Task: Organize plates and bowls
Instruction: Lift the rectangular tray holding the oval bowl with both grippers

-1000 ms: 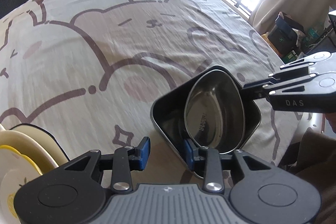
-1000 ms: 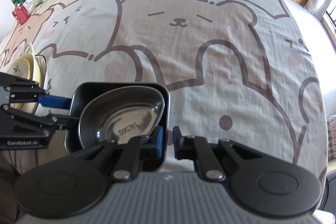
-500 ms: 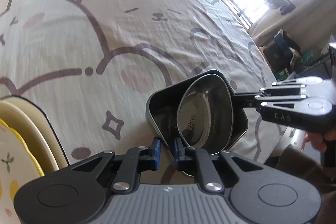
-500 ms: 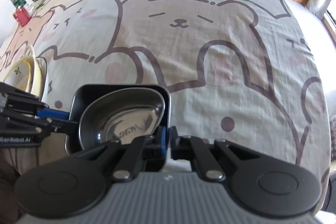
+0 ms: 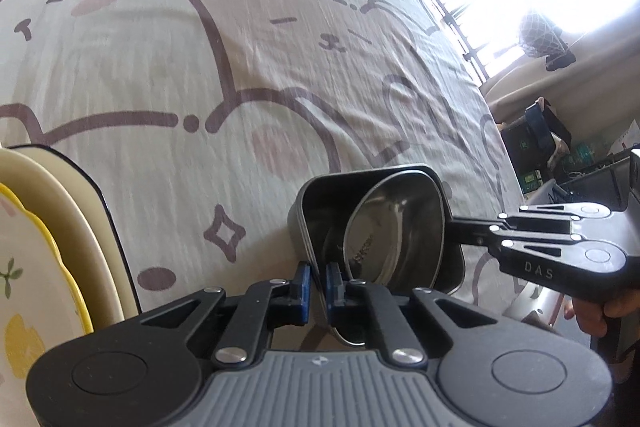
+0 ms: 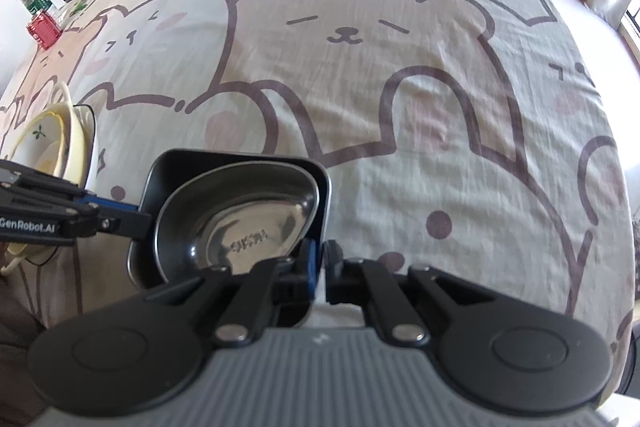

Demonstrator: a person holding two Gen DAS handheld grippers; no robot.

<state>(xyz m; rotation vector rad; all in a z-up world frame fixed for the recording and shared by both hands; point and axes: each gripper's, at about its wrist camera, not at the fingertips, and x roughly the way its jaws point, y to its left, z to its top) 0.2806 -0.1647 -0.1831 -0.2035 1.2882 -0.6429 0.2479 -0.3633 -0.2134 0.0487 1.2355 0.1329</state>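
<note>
A black square dish sits on the bear-print tablecloth with a shiny steel bowl tilted inside it. My left gripper is closing its jaws on the dish's near corner rim, which stands between the blue pads. On the opposite rim my right gripper is shut, its pads pinching that edge. Cream and yellow plates are stacked just left of the dish.
The tablecloth stretches wide beyond the dish. A red can and bottles stand at the far left corner. Bags and boxes lie on the floor past the table's right edge. A person's hand holds the right gripper.
My left gripper's jaws went from wide apart to pinched on the dish rim, and its view rolled and slid toward the plates. The right jaws narrowed onto the other rim.
</note>
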